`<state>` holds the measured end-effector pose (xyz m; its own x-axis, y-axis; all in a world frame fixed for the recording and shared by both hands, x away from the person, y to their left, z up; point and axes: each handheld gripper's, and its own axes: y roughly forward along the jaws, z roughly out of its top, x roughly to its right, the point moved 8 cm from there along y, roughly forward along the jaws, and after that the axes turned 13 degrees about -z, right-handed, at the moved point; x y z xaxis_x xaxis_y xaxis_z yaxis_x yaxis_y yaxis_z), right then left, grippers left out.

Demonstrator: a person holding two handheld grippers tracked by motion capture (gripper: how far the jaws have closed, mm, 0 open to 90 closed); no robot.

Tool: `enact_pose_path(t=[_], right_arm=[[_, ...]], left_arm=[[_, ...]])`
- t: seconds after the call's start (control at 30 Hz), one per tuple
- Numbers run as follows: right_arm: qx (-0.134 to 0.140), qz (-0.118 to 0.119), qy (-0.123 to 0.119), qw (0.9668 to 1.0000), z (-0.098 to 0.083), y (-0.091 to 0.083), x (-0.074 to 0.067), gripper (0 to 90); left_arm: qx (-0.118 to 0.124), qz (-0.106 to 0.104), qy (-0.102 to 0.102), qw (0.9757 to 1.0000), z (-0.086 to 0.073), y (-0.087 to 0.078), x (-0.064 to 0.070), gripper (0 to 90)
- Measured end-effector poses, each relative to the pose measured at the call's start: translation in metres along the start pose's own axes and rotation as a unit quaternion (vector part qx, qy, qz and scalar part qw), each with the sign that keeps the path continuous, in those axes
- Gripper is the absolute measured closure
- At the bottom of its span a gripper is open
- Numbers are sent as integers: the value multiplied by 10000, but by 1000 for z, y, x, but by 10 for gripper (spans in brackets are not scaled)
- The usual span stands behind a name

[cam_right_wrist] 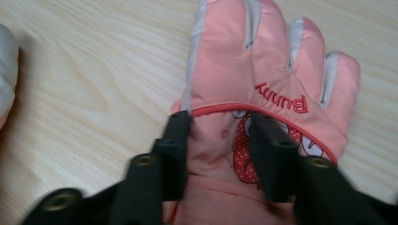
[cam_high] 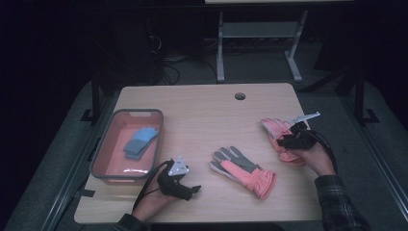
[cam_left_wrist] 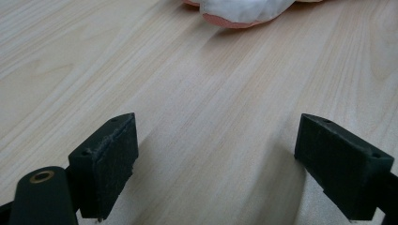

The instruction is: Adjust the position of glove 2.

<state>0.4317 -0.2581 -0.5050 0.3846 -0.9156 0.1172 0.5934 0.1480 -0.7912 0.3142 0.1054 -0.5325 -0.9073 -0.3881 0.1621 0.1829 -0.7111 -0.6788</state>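
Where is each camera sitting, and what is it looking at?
High view: above the person's side, looking forward and down on the table, red bin, blue gloves; both hands show, left gripper, right gripper.
Left gripper view: on the left gripper, looking along open jaws over bare wood.
Right gripper view: on the right gripper, its jaws pinching the pink glove.
Shared: high and right gripper views both show that pink glove.

Perhaps a lab, desk (cam_high: pixel 202 115), floor cables (cam_high: pixel 168 62)
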Motion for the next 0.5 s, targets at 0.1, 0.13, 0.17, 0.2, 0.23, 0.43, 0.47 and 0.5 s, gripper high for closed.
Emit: enact_pose_path(t=[0.1, 0.13, 0.17, 0.2, 0.23, 0.43, 0.47, 0.5], right_arm=[[66, 122, -59, 9999, -1, -2, -1, 786], [73, 162, -34, 9998, -1, -2, 0, 807], [91, 210, -4, 9997, -1, -2, 0, 817], [98, 232, 14, 9997, -1, -3, 1, 821], [140, 257, 22, 9996, -1, -4, 2, 825], [365, 468, 102, 9982, 3, -17, 6, 844], [406, 509, 98, 9978, 5, -19, 5, 845], [443, 535, 86, 9975, 6, -22, 4, 847]], left_arm=[[4, 0, 0, 10000, 0, 0, 0, 131], [6, 0, 0, 10000, 0, 0, 0, 131], [0, 0, -1, 10000, 0, 0, 0, 131], [0, 0, -1, 10000, 0, 0, 0, 131], [1, 1, -1, 10000, 0, 0, 0, 131], [-1, 9, 3, 10000, 0, 0, 0, 131], [-6, 11, 11, 10000, 0, 0, 0, 131], [-5, 9, 17, 10000, 0, 0, 0, 131]])
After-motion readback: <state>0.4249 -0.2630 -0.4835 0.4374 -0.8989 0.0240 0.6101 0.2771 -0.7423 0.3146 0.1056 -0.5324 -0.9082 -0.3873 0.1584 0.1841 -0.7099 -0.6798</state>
